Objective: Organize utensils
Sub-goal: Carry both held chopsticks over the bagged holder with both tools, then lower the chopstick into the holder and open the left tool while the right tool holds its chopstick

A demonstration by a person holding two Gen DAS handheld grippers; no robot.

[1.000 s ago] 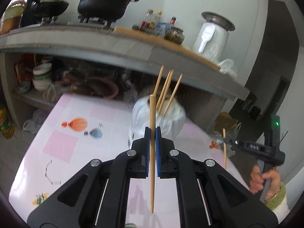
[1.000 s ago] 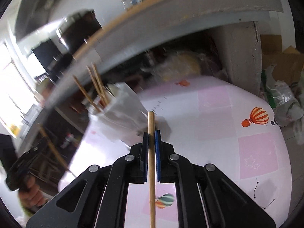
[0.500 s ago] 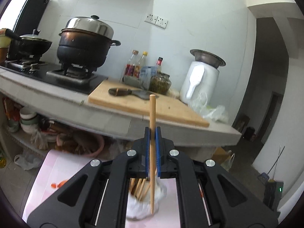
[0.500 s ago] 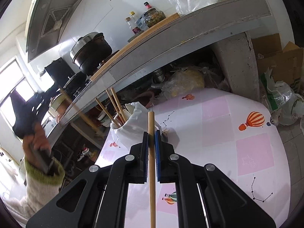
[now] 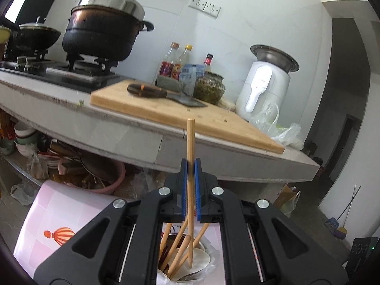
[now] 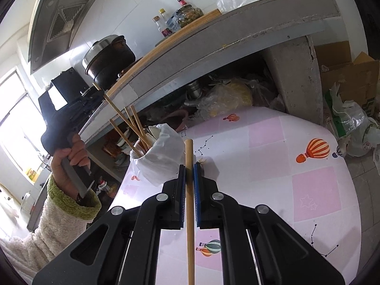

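A left claw [image 5: 189, 166] of matte black plastic with blue ribbed pads is clamping a slender round bamboo chopstick [image 5: 190, 142] upright, its blunt top rising toward twelve o'clock and its narrow lower end hanging inside a white plastic-bag-lined holder [image 5: 201, 258] at six o'clock, among several other pale bamboo sticks [image 5: 177, 249] leaning there at angles. The holder is standing on the table [image 5: 47, 213], a smooth pink-and-white checked surface printed with striped hot-air balloons.

In the right wrist view, the right claw [image 6: 189, 168] is squeezing a second smooth bamboo chopstick [image 6: 190, 213], which is running straight from six o'clock up to the centre of the frame, above the table [image 6: 308, 190]. The crinkled white holder [image 6: 161, 152] is sitting just beyond it toward eleven o'clock, with sticks fanning from its mouth. At nine o'clock, a hand [image 6: 68, 156] in a fluffy cream sleeve with a green cuff [image 6: 71, 201] is gripping the black handle of the left claw [image 6: 95, 92], whose chopstick [image 6: 118, 116] is slanting down into the holder.

Beyond, a rough grey concrete counter [image 5: 118, 128] is carrying a flat wooden chopping board [image 5: 166, 109], a dark cleaver [image 5: 166, 95], a blackened lidded pot [image 5: 104, 28] and a glossy white appliance [image 5: 263, 87].
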